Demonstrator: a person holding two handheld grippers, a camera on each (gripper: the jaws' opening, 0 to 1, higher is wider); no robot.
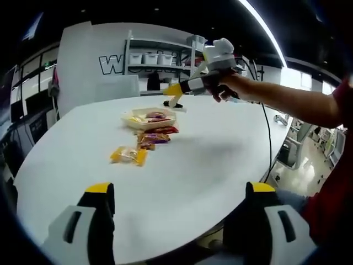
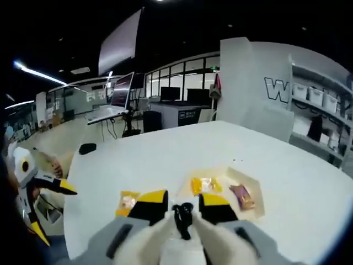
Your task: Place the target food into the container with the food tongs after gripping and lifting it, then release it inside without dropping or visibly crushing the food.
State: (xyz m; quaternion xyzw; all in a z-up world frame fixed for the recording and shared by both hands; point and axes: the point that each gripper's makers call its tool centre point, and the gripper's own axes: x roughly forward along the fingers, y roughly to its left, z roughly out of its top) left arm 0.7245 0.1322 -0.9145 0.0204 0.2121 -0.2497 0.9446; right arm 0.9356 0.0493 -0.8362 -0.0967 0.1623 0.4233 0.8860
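"Left gripper view first. What is lying on the white round table (image 1: 220, 160)?"

"Shiny yellow wrapped snacks (image 1: 128, 155) are sitting near a shallow cream tray (image 1: 148, 119). I think they are light, soft and slippery. Pinching the middle gently looks best. The left gripper (image 1: 179, 212) is hanging wide open, holding nothing."

"And the right gripper view?"

"The right gripper (image 2: 182, 205) is squeezing thin black food tongs (image 2: 183, 216) above the tray (image 2: 251, 190)."

Long white ceiling light strips (image 1: 263, 28) glare against a dark ceiling, while the wide round white bench (image 1: 209, 149) reflects evenly with soft, faint shadows. Fisheye bending warps the edges (shelving lines curve), and both views look slightly soft and grainy.
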